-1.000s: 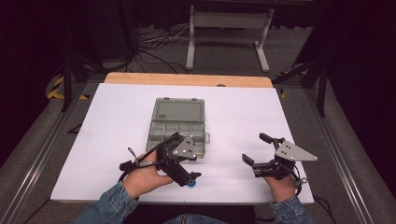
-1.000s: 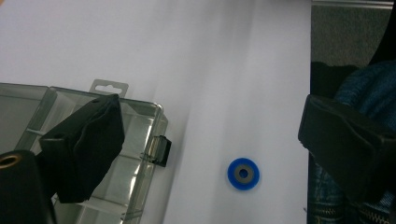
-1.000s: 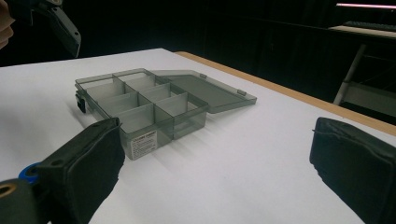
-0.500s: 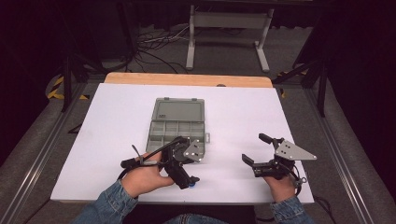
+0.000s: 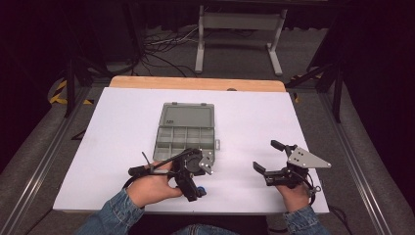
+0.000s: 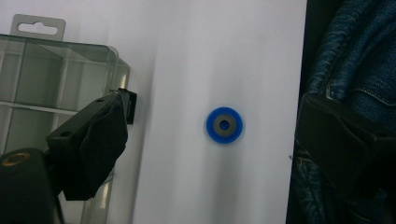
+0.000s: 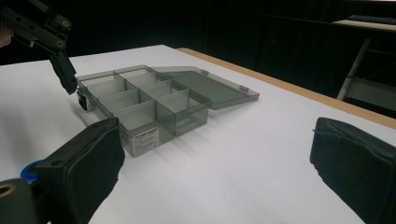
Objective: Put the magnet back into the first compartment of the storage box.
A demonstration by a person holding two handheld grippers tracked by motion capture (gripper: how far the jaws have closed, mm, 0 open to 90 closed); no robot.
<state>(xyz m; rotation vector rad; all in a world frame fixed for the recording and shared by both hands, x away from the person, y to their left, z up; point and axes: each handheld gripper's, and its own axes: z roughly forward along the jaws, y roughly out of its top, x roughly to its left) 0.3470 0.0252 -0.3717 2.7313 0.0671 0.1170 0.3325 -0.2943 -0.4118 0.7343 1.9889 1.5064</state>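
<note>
The work in hand was the pick-up of a small blue ring [image 6: 224, 125] with a grey centre, which lay flat on the white table [image 5: 122, 122] close to the near edge, just beside the near right corner of the open compartment box [image 5: 186, 139]. That box stood around the middle of the table, its lid folded back toward the far edge and its compartments, as far as could be seen, empty.

The left gripper [image 6: 210, 126] was turned downward over the ring. Its jaws stood wide apart, one on each side of the ring and clear of it; they had just closed a little, with no pad yet touching the ring. Nothing was held.

The right gripper [image 5: 268, 159] hung above the table near the right-hand part of the near edge, well apart from the box, jaws spread wide and empty.

Judgement: the step was the approach and framing of the ring, not yet the grasp. The next move would call for lowering the left gripper until the pads flank the ring's rim, then closing squarely. The ring is thin and lies flat, so a high or skewed closure could flick it toward the table's near edge.
</note>
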